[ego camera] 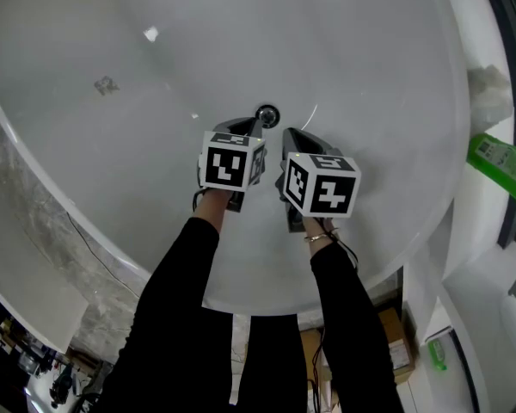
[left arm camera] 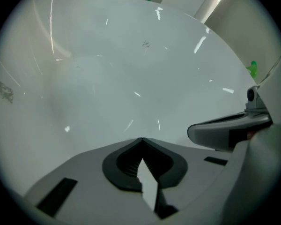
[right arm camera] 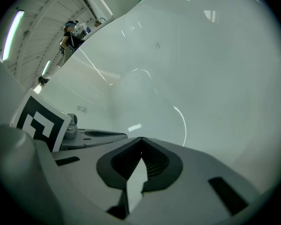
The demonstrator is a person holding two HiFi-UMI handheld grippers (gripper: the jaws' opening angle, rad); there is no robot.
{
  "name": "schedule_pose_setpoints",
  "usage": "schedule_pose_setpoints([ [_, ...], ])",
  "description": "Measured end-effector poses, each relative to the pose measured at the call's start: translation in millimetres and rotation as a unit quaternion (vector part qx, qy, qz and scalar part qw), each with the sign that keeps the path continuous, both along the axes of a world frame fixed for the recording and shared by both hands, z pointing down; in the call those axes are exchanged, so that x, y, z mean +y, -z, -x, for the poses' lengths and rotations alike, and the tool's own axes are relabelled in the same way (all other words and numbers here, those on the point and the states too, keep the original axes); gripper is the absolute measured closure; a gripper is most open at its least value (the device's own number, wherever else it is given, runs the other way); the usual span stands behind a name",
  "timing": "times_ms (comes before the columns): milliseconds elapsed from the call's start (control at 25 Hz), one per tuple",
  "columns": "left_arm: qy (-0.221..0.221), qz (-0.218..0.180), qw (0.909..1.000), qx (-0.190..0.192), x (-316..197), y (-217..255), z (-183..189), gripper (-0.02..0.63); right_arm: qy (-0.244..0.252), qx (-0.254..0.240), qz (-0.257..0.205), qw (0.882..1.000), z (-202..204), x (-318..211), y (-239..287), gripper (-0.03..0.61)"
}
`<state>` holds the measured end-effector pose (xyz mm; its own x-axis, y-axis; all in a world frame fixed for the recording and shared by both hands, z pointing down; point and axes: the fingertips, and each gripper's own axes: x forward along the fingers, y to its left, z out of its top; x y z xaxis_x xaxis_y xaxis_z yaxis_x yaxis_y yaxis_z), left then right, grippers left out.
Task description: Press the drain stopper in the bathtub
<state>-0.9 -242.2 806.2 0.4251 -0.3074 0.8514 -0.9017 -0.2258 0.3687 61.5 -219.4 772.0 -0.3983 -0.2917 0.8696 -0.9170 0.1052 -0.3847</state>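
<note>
Drain stopper point(ego camera: 267, 115): round chrome cap in the floor of the white bathtub point(ego camera: 112, 58), nothing covering it. Left gripper point(ego camera: 254, 123) and right gripper point(ego camera: 286, 133) are side by side above the tub floor, fingers shut together on both, nothing between them. Stopper lies just ahead of and between the two tips; left looks nearer. Green container point(ego camera: 499, 157) on the ledge is well clear.
</note>
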Motion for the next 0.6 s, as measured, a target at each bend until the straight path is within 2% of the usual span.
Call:
schedule_pose_setpoints([
  [240, -0.003, -0.011, 0.9999, 0.007, 0, 32, 4, 0.606, 0.003, -0.004, -0.01, 1.0, 4, 5, 22, 0.577],
  [600, -0.001, -0.023, 0.9996, 0.015, 7, 73, 10, 0.606, -0.02, -0.012, -0.023, 0.999, -1, 5, 61, 0.577],
])
